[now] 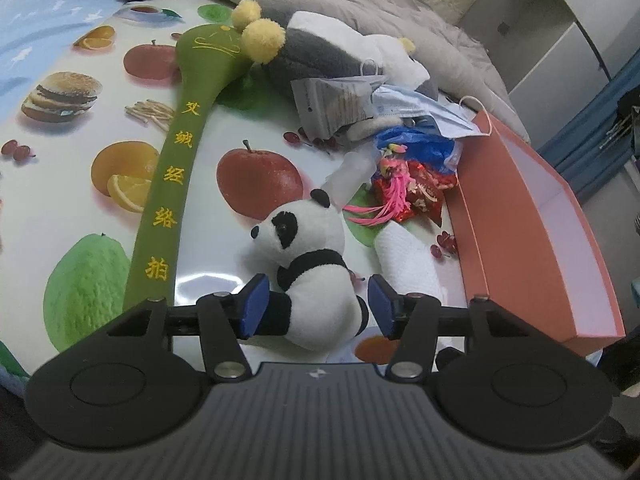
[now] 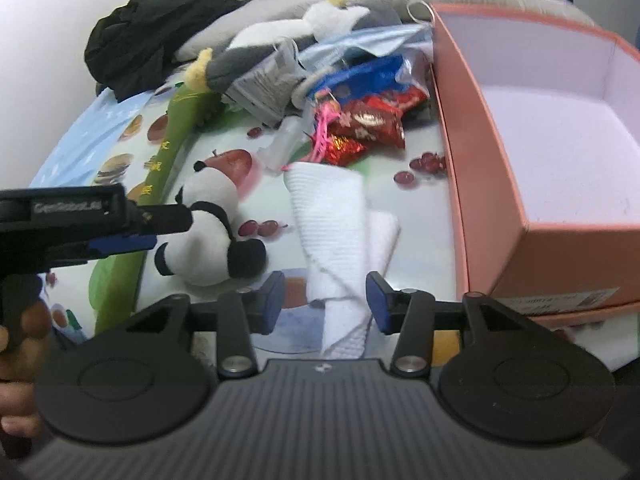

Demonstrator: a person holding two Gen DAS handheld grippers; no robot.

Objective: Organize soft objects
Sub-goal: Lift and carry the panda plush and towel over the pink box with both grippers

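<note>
Right up close to my left claw [image 1: 314, 306] sits the little panda toy [image 1: 308, 264]. Its body is between the two blue pads, but I see gaps on both sides, so the claw is open and not squeezing yet. My right claw [image 2: 325, 300] is open too, with the folded white towel [image 2: 336, 232] lying between its pads, not pinched.

I think I am at the grabbing step: both soft things are lined up, and neither is picked up yet. Next I should close each claw gently around the middle, lift, and carry them to the pink box [image 2: 492, 184] on the right, which looks empty inside.

On the long green plush stick [image 1: 168, 184] I can read yellow stitched signs: 艾绒经络拍. On the side of the left claw, seen from the right camera, there is small grey writing, but it is too blurry for me to read.
</note>
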